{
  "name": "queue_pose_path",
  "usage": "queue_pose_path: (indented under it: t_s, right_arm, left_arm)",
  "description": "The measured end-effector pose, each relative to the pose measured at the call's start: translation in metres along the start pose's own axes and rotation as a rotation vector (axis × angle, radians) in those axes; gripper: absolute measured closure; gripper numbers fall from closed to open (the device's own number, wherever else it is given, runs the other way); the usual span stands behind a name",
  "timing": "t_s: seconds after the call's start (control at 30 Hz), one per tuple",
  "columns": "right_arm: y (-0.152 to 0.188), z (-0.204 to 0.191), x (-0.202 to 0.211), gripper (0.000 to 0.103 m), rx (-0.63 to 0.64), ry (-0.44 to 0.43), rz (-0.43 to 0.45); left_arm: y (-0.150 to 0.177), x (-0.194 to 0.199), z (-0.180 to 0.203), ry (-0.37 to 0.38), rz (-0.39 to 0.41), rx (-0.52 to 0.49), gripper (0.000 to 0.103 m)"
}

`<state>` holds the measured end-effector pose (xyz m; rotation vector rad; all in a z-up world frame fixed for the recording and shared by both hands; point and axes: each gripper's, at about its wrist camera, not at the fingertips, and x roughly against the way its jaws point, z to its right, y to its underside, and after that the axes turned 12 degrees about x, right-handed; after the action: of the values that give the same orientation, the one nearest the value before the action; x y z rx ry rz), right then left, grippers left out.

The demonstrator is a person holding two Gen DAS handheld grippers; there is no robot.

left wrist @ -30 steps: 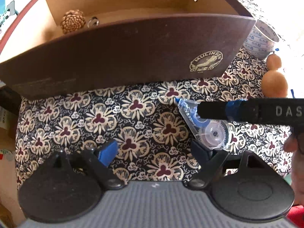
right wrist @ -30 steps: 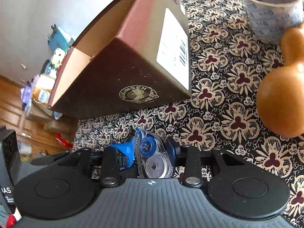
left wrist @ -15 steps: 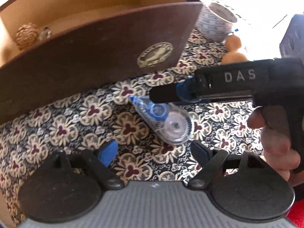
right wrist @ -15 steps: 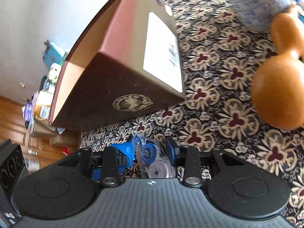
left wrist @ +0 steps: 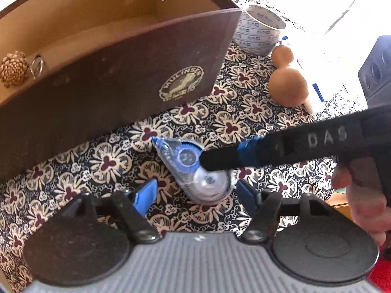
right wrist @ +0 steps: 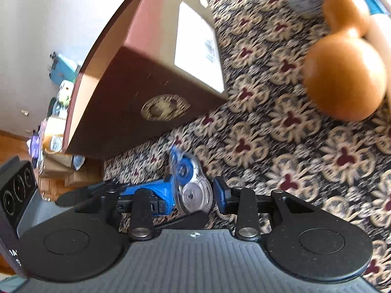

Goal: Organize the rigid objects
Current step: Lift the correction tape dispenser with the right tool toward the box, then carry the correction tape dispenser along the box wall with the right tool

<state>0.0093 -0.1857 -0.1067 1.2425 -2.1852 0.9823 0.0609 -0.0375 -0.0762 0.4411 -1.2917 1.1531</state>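
Observation:
A clear correction tape dispenser (left wrist: 195, 168) with a blue spool rests low over the floral cloth (left wrist: 244, 127). My right gripper (left wrist: 207, 161) reaches in from the right, shut on its middle. In the right wrist view the dispenser (right wrist: 193, 190) sits between the blue fingers (right wrist: 166, 190) of that gripper (right wrist: 195, 193). My left gripper (left wrist: 195, 195) straddles the dispenser's round end and its jaws are closing. Its left pad stands apart from the dispenser and its right pad is close beside it. The open brown box (left wrist: 122, 85) stands just behind.
Inside the box lie a pine cone (left wrist: 13, 68) and a metal ring (left wrist: 36, 64). A wooden gourd (left wrist: 288, 83) and a printed tape roll (left wrist: 259, 31) stand to the right on the cloth. A person's hand (left wrist: 361, 195) holds the right gripper. The cloth's edge and floor clutter (right wrist: 56, 134) lie left.
The left gripper has rolled and its jaws have narrowed around the dispenser's round end. The right gripper rolled slightly, and the dispenser stayed between its fingers.

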Motion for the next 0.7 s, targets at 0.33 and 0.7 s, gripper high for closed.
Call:
queue_pose_path:
  t_s: [0.33, 0.7]
  right_arm:
    - [-0.003, -0.004, -0.005, 0.087, -0.013, 0.019, 0.039]
    - [-0.003, -0.002, -0.008, 0.089, 0.016, 0.002, 0.054]
  left_arm:
    - [0.007, 0.011, -0.014, -0.004, 0.031, 0.028, 0.060]
    - [0.008, 0.006, -0.004, -0.076, 0.063, -0.009, 0.061]
